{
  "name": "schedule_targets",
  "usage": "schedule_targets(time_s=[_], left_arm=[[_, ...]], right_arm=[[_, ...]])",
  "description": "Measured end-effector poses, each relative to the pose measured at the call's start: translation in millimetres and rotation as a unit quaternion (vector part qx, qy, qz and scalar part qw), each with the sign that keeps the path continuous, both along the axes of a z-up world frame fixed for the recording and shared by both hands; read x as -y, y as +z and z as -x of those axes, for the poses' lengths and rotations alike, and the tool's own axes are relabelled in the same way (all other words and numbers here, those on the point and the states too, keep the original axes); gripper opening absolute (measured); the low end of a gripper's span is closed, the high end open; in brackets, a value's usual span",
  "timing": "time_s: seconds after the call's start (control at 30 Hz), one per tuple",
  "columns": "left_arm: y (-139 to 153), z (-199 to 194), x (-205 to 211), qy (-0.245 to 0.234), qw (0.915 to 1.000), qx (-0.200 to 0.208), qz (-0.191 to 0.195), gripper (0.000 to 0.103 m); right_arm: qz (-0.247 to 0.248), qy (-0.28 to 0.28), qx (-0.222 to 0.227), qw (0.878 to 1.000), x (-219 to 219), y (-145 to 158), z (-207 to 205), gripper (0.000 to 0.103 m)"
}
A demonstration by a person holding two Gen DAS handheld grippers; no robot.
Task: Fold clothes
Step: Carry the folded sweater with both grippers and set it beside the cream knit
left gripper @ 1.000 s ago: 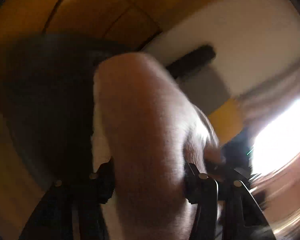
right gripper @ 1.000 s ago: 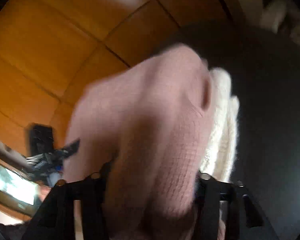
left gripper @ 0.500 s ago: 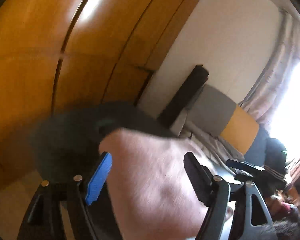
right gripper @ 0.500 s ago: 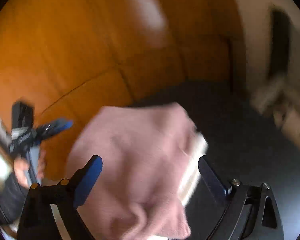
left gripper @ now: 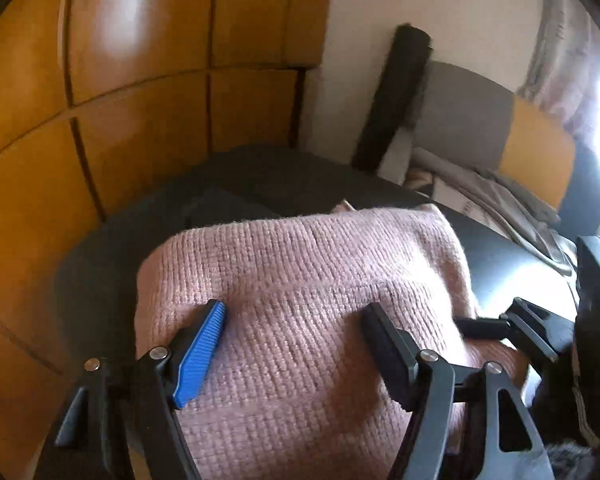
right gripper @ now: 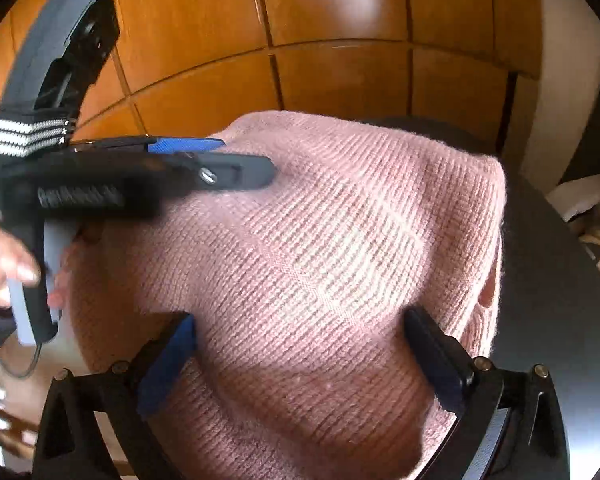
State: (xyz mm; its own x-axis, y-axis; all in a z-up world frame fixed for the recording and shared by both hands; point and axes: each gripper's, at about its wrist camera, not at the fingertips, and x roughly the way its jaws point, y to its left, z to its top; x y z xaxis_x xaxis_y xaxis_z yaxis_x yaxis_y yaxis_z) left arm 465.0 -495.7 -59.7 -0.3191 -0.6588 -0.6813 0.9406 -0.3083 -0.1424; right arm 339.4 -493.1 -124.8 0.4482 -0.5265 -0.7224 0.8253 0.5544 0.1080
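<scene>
Both tongs hang spread wide above the pink knitted sweater (left gripper: 300,280), and neither pinches anything. A second ago we had the knit bunched tight between the pads of each; now our left tongs (left gripper: 296,332) stand with the blue pad and the black pad well apart, the wool lying loose below and between them. Our right tongs (right gripper: 300,344) show the same: pads parted, the sweater beneath, no cloth clamped.

From the right wrist we see the left tongs reach in from the side, tips just over the near top edge of the garment, with our left hand (right gripper: 4,268) on the handle behind them. From the left wrist, part of the other tool shows at the right edge.

The sweater now rests as a rounded, doubled heap on the dark round tabletop (right gripper: 548,280), a ridge running across its middle where the layers meet. We read this as a fold just laid down and let go. The bundle looks thick and a little puffed, so we judge it may want a press or one more fold before it counts as finished.

Beyond the tabletop stand orange wooden cabinet doors (left gripper: 140,120), a pale wall (left gripper: 460,12), and a bed (left gripper: 480,188) with rumpled covers near a bright window.
</scene>
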Motion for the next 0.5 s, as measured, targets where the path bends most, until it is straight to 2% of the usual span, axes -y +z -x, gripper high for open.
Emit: schedule_targets(time_s=[0.1,0.27,0.4,0.5], left_arm=[[-2,-7,-7,0.004,0.9999,-0.01,0.009,0.072],[9,-19,-22,0.024,0.9985,-0.029,0.041,0.071],[42,-34,-47,0.061,0.9938,-0.067,0.065,0.072],[57,-25,-69,0.074,0.9925,-0.074,0.064,0.072]], right_arm=[[0.003,0.0,0.005,1.0,-2,1,3,0.103],[0.032,-0.018,-0.018,0.999,-18,14,0,0.103],[0.067,-0.055,-0.045,0.995,-52,46,6,0.103],[0.105,-0.101,-0.055,0.988,-90,76,19,0.103]])
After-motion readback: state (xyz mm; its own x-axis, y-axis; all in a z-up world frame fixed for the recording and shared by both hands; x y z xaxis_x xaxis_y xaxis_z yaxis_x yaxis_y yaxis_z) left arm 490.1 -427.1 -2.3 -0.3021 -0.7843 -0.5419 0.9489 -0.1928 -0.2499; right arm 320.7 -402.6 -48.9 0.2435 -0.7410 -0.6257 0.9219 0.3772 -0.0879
